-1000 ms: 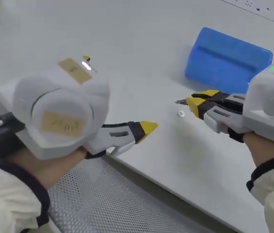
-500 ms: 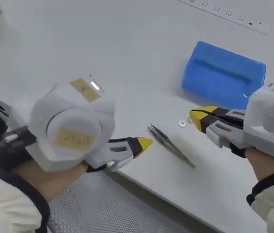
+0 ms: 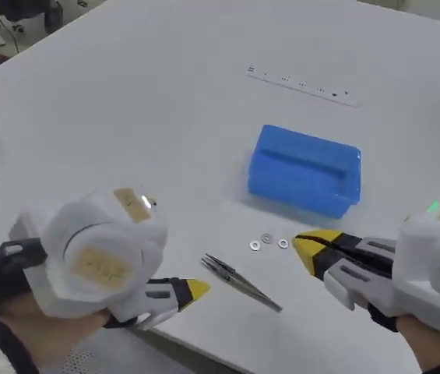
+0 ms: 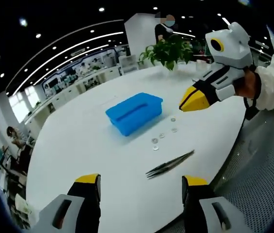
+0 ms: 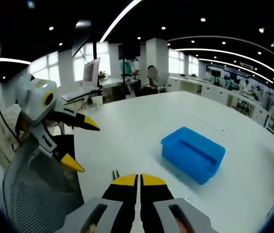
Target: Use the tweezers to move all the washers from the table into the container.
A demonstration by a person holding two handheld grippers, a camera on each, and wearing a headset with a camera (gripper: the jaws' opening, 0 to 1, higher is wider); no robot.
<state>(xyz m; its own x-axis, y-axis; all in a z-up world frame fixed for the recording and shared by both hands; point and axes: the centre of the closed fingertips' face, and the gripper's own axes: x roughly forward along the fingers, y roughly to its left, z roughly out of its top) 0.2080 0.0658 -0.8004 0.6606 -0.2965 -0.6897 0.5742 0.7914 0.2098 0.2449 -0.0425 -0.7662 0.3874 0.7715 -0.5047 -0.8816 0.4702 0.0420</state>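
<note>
The tweezers [image 3: 239, 282] lay flat on the white desk [image 3: 126, 101], between the two grippers and touched by neither. The left gripper [image 4: 141, 180] hovered over the near edge of the desk. Its jaws stood wide apart with nothing between them, and the tweezers lay just ahead of it. The right gripper [image 5: 140, 179] hung above the desk with its jaws pressed together, gripping nothing. A few washers [image 3: 266, 238] lay in a loose cluster on the desk, just beyond the tweezers and near the tips of the right gripper. The blue container [image 3: 305, 167] stood on the desk behind the washers, near them but not touching.
</note>
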